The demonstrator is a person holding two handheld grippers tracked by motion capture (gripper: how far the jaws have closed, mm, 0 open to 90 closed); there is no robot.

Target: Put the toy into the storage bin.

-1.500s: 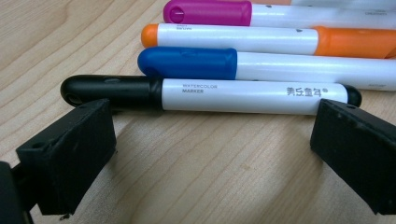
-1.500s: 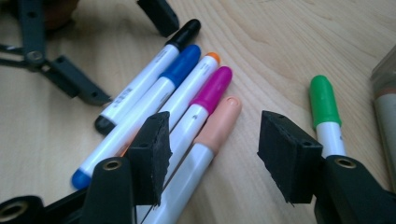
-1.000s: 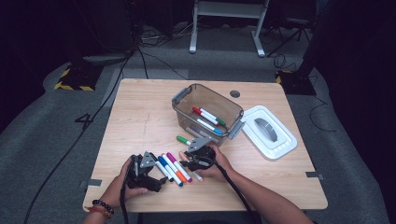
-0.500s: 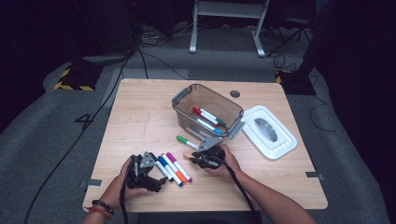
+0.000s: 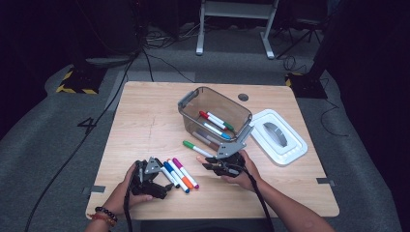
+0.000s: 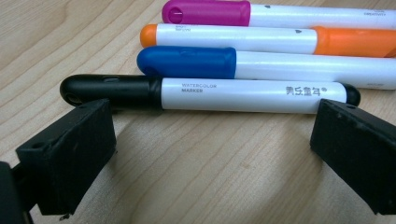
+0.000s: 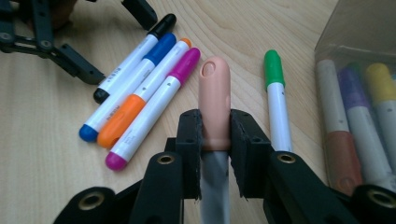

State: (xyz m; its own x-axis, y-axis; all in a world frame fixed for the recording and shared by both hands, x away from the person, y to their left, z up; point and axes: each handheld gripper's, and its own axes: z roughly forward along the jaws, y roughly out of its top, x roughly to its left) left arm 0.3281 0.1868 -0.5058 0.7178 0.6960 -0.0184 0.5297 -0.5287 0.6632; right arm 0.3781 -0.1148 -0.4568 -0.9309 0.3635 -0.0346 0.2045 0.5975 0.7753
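Note:
My right gripper point(image 7: 215, 140) is shut on a peach-capped marker point(image 7: 215, 93), whose cap sticks out beyond the pads. In the high view this right gripper point(image 5: 215, 166) hovers just off the table, between the marker row and the bin. My left gripper point(image 6: 212, 154) stands open and low on the table, with a black marker point(image 6: 233, 95) lying just past its fingertips. Beyond it lie blue point(image 6: 261, 65), orange point(image 6: 261, 39) and magenta point(image 6: 280, 14) markers, side by side. A green marker point(image 5: 197, 149) lies alone nearer the bin.
A clear plastic bin point(image 5: 193, 99) at the table's middle holds several markers. Its white lid point(image 5: 290, 145) lies flat to the right of it. The table's front edge is close behind both hands.
The right gripper has closed on the peach marker, lifted it and carried it to the right, away from the marker row. The left gripper has kept still.

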